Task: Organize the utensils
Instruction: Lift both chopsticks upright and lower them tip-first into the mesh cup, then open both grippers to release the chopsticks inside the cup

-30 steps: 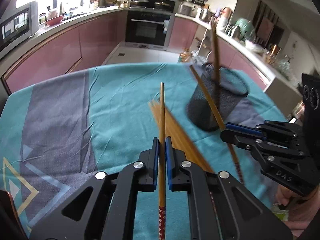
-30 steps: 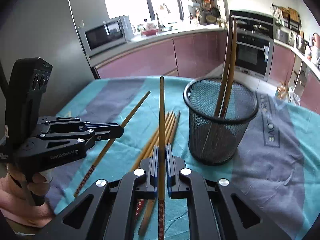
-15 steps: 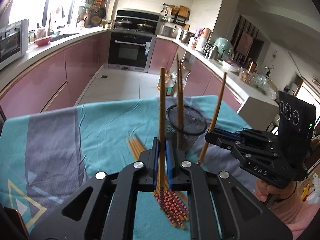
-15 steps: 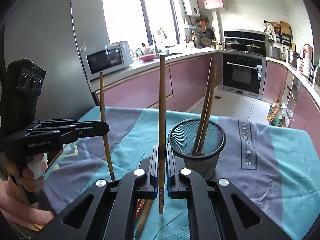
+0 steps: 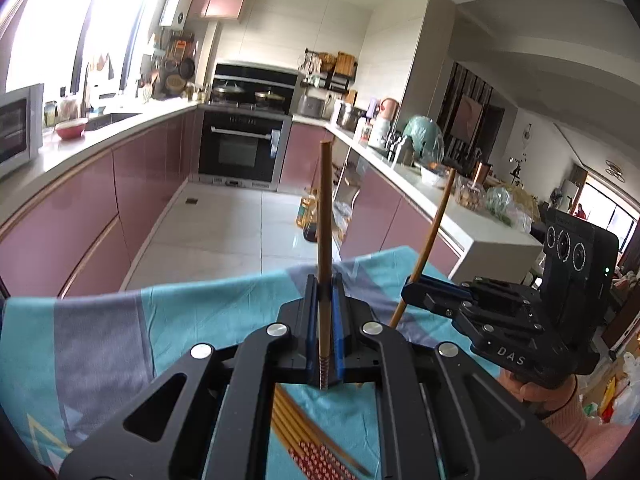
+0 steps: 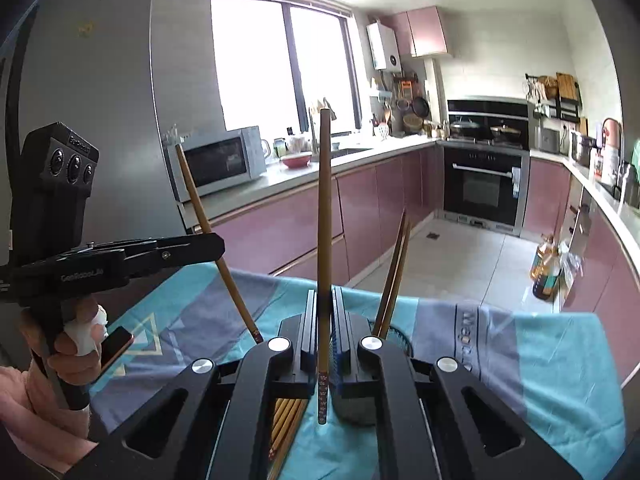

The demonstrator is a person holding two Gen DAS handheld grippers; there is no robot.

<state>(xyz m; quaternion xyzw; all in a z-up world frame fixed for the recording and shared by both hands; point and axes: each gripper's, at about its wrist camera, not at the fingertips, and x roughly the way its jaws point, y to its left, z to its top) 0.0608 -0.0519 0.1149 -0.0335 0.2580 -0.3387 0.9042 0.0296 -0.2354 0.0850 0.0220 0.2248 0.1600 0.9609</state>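
My left gripper [image 5: 324, 292] is shut on a wooden chopstick [image 5: 325, 208] that stands upright, patterned end down. In the same view the right gripper [image 5: 412, 290] grips a second chopstick [image 5: 434, 232], tilted right. In the right wrist view my right gripper [image 6: 325, 300] is shut on its chopstick [image 6: 325, 200], and the left gripper [image 6: 218, 246] holds the other chopstick [image 6: 200, 208]. Both are raised above the table. The black mesh holder [image 6: 400, 336] is mostly hidden behind the right gripper, with two chopsticks [image 6: 394, 276] leaning in it. Several loose chopsticks [image 6: 286, 420] lie on the cloth below.
A teal and grey tablecloth [image 5: 200, 320] covers the table, whose far edge drops to the tiled kitchen floor. A dark phone-like slab [image 6: 116, 346] lies near the left hand. An oil bottle [image 6: 544, 276] stands on the floor. Pink cabinets and counters ring the room.
Both grippers have risen off the table, each with its chopstick, and tipped upward. The holder and the loose pile have sunk to the bottom of both views.
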